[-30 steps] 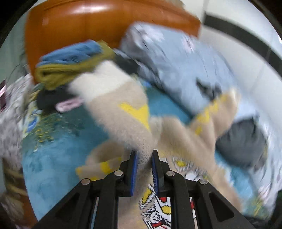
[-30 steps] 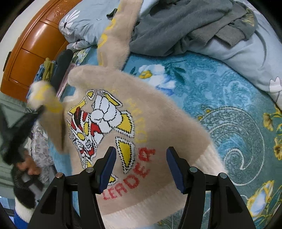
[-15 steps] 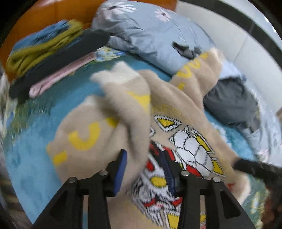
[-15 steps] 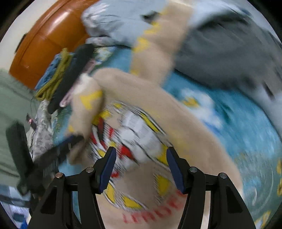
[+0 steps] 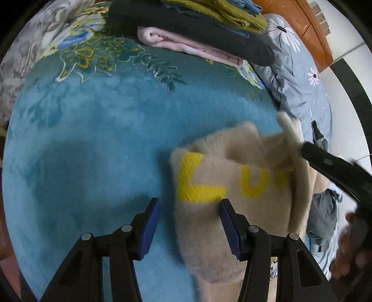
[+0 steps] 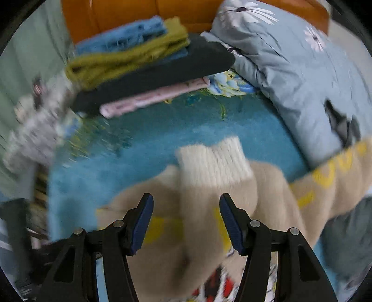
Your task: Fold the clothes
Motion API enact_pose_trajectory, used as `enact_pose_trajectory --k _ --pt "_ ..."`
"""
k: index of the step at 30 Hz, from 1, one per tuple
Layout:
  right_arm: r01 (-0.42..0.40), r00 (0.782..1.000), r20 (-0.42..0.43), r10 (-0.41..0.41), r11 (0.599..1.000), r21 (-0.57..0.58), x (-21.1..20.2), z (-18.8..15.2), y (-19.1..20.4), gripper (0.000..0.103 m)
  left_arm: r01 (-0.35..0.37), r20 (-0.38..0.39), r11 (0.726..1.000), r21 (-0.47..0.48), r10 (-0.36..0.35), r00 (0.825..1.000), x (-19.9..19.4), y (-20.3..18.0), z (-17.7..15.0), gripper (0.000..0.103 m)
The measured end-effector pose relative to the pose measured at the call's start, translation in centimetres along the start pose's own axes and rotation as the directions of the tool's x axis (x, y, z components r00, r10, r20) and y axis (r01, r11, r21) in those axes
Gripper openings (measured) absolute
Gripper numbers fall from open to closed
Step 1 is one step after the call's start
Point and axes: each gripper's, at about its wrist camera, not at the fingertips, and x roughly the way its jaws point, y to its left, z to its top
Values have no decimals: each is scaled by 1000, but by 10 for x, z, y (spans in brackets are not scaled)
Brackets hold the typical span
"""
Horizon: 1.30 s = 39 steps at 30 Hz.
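Note:
A fuzzy beige sweater (image 5: 232, 176) with yellow letters lies on the blue floral blanket (image 5: 93, 130). Its left sleeve is folded across the body; the white ribbed cuff (image 6: 212, 160) shows in the right wrist view over the beige sweater (image 6: 186, 232). My left gripper (image 5: 188, 223) is open, hovering over the sweater's left edge, holding nothing. My right gripper (image 6: 186, 220) is open above the folded sleeve, empty. The right gripper also shows as a black bar at the right of the left wrist view (image 5: 337, 172), near the sweater's far edge.
A stack of folded clothes (image 5: 197, 25), pink, black, olive and blue, sits at the head of the bed; it also shows in the right wrist view (image 6: 144, 67). A light-blue flowered quilt (image 6: 290, 58) lies right, a grey garment (image 5: 325, 216) beyond the sweater, and an orange headboard (image 6: 116, 16) behind.
My left gripper let go of the sleeve, opened wide and swung to the sweater's left edge. My right gripper moved up over the folded sleeve.

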Motion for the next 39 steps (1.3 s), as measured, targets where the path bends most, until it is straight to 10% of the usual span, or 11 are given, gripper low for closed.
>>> enact_pose_trajectory --k 5,11,16,21,28,39 --pt "78 996 -38 -79 997 -14 7 -1 -12 31 39 0 999 -26 -39 999 -1 11 2 59" --pt "-90 991 119 67 975 202 -41 -19 -78 12 148 -19 982 -116 -151 988 9 24 2 60" --pt "-238 964 224 144 840 488 -40 -59 -151 11 205 -11 966 -160 -209 978 14 28 4 60" --pt "-211 976 180 122 737 642 -19 -97 -191 11 258 -8 950 -176 -263 965 15 29 3 56" --pt "-203 978 175 115 721 663 -25 -107 -195 9 252 38 951 -177 -249 968 6 24 0 25" --pt "-189 978 183 97 777 600 -46 -107 -202 10 117 184 951 -287 -65 981 -55 72 -21 17"
